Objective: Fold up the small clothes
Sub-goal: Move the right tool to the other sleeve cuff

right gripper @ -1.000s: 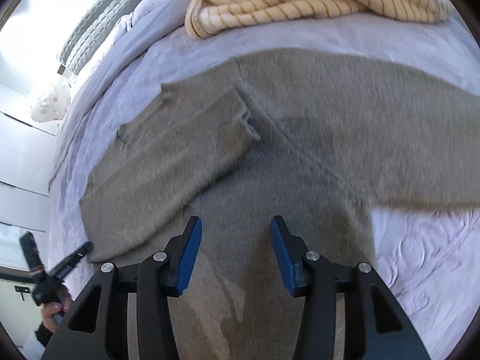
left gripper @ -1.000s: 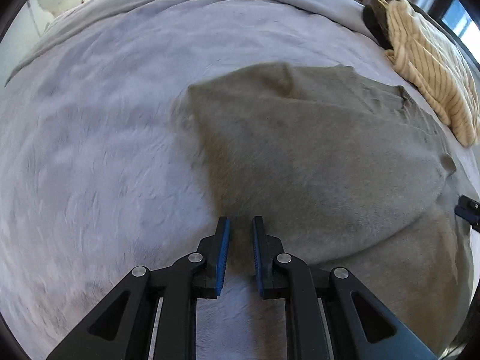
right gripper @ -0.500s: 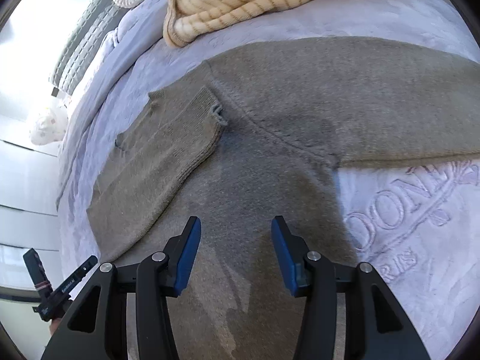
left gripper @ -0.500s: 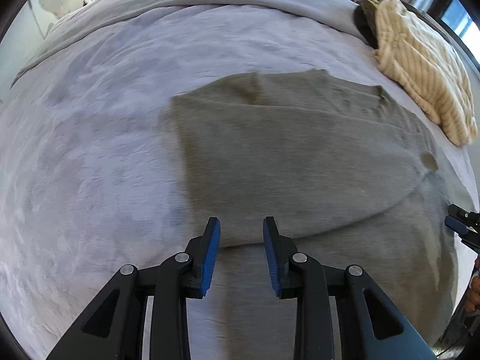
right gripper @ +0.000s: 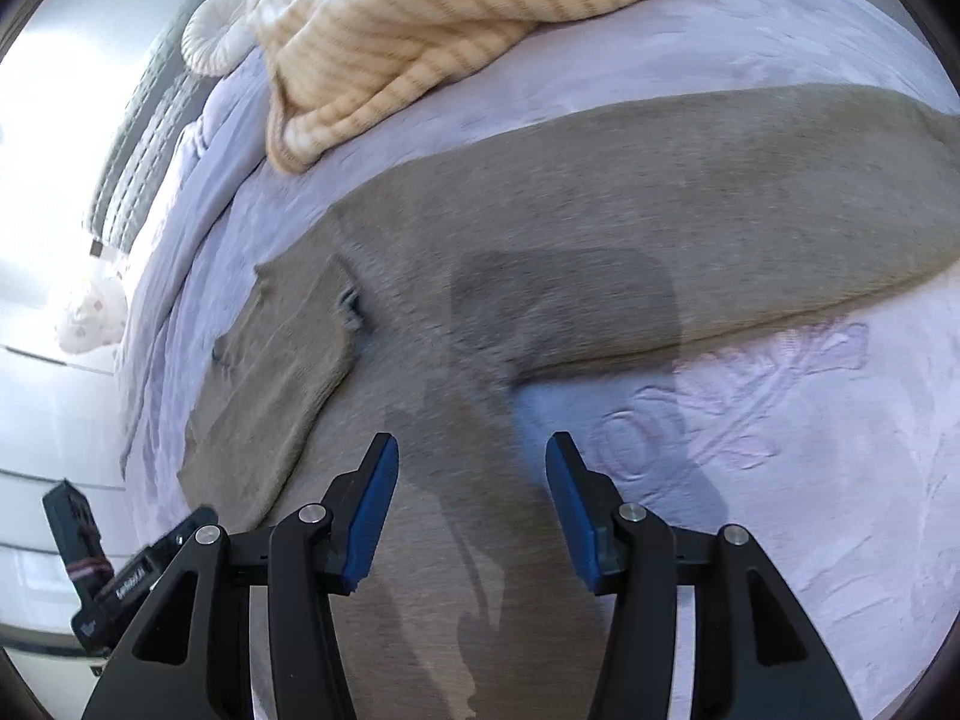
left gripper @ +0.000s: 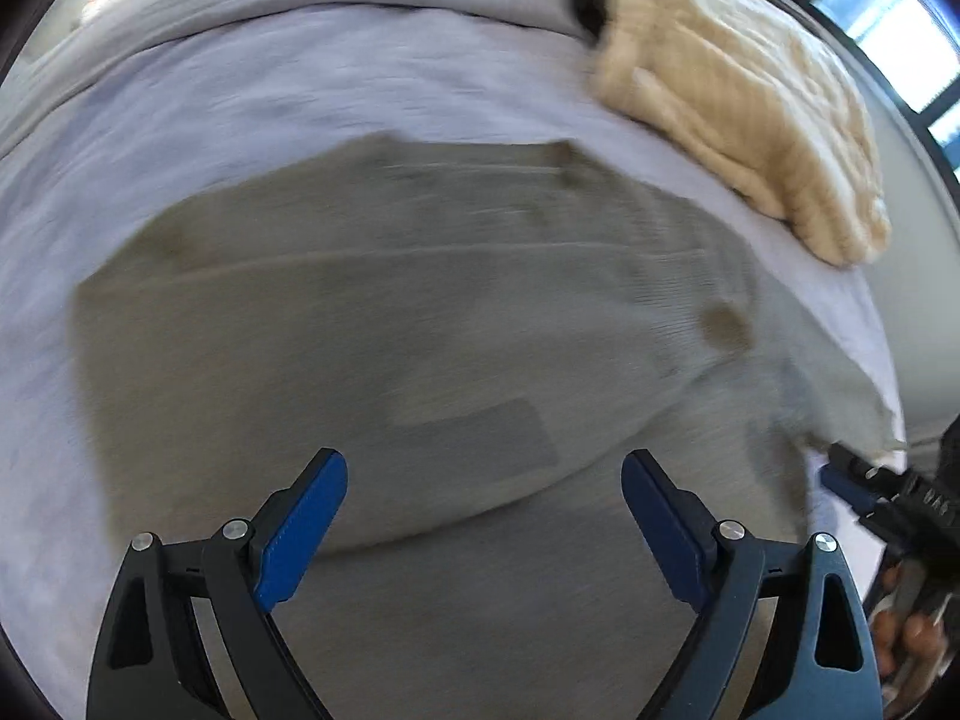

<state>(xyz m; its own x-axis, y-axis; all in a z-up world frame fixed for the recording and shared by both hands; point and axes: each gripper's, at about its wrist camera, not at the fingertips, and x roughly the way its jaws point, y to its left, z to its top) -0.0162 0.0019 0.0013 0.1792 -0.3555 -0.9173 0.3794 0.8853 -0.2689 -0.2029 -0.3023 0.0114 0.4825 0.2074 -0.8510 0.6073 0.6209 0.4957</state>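
A grey-brown knit sweater (left gripper: 420, 324) lies flat on the lilac bedspread (left gripper: 180, 96). One sleeve is folded across its body; its cuff (right gripper: 336, 306) shows in the right wrist view. The other sleeve (right gripper: 750, 210) stretches out to the right. My left gripper (left gripper: 485, 516) is wide open and empty, hovering above the folded sleeve. My right gripper (right gripper: 472, 507) is open and empty above the sweater's (right gripper: 480, 276) side edge near the armpit. The right gripper also shows at the right edge of the left wrist view (left gripper: 864, 492).
A cream striped knit garment (left gripper: 750, 96) lies bunched at the far side of the bed, also in the right wrist view (right gripper: 420, 18). A round white cushion (right gripper: 213, 42) and a grey headboard (right gripper: 138, 138) are at the left. The bedspread has embossed patterns (right gripper: 750, 420).
My left gripper has opened from nearly shut to wide open, releasing the sleeve, and moved right over the sweater. My right gripper stayed open and shifted right toward the sweater's side edge.
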